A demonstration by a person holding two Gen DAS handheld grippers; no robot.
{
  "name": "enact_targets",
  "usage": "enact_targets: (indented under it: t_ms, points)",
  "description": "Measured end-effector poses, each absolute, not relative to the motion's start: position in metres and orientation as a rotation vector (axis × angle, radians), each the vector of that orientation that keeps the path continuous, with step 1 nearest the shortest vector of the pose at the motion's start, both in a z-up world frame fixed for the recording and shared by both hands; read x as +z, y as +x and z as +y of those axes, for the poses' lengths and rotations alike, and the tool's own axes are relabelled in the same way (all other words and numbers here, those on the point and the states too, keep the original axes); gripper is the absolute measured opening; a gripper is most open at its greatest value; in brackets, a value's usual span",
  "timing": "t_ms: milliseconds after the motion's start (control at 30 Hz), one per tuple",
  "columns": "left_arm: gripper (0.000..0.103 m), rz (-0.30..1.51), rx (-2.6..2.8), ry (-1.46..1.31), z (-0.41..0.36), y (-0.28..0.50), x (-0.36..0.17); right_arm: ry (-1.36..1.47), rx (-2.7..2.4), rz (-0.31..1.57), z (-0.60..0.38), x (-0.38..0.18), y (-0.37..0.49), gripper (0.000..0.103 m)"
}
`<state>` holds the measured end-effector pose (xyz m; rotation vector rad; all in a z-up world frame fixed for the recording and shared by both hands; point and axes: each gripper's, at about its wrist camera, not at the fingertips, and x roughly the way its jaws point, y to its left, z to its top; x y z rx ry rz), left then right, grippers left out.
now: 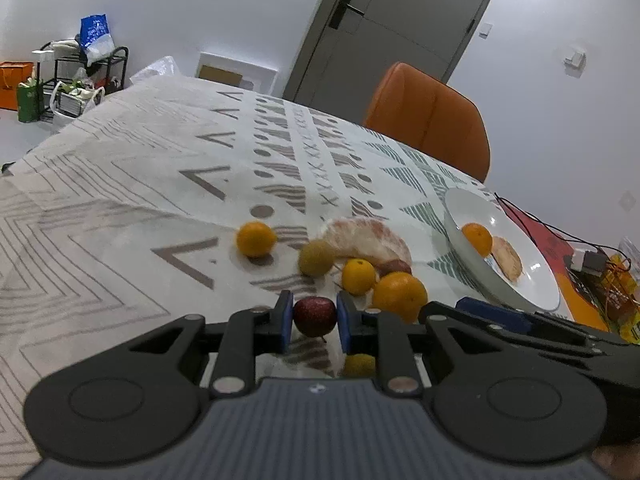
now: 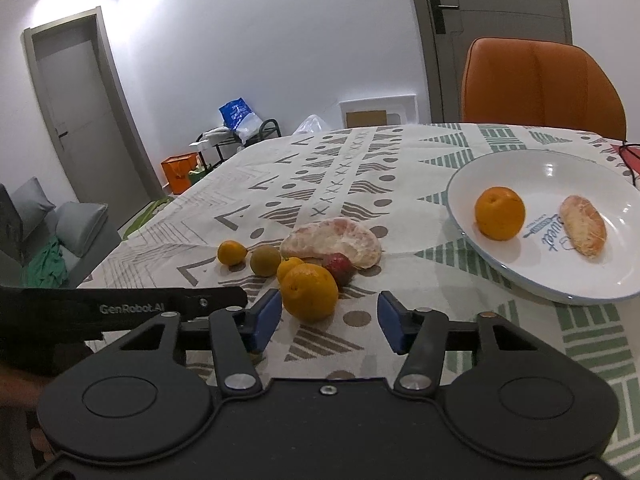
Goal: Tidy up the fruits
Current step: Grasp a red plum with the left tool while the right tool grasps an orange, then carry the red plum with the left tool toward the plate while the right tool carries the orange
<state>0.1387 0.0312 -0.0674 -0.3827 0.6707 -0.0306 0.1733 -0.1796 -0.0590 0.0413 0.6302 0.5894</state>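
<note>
My left gripper (image 1: 314, 316) is shut on a small dark red fruit (image 1: 314, 316), held just above the patterned tablecloth. Beyond it lie a large orange (image 1: 400, 295), a small orange (image 1: 359, 276), a green-brown fruit (image 1: 317, 257), another small orange (image 1: 256, 239) and a peeled pomelo piece (image 1: 370, 238). The white plate (image 1: 516, 292) at right holds an orange (image 1: 477, 238) and a pomelo segment (image 1: 507, 258). My right gripper (image 2: 326, 322) is open and empty, its left pad close beside the large orange (image 2: 309, 292). A strawberry-like red fruit (image 2: 339, 266) lies behind that orange.
An orange chair (image 2: 540, 84) stands at the table's far side. The plate (image 2: 520, 292) sits at the right in the right wrist view. Cables and small boxes (image 1: 612, 280) lie past the plate at the table's right edge. The left gripper's body (image 2: 120, 308) reaches in from the left.
</note>
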Motion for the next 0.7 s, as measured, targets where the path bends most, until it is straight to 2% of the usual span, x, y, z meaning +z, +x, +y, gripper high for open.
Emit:
enact_targets:
  t_ms: [267,333,367,700]
  points:
    - [0.021,0.648,0.003,-0.387,0.041,0.141,-0.065,0.011,0.595,0.658,-0.160,-0.065,0.183,0.052]
    - [0.022,0.645,0.012,-0.383,0.042,0.143,-0.065,-0.011,0.596,0.662,-0.154,-0.069,0.184,0.046]
    - [0.022,0.645,0.015,-0.379,0.042,0.144,-0.065,-0.021,0.600,0.670,-0.152,-0.070,0.185,0.036]
    - [0.022,0.618,0.007,-0.356,0.032,0.148,-0.054,0.017,0.596,0.626,-0.174,-0.059,0.180,0.035]
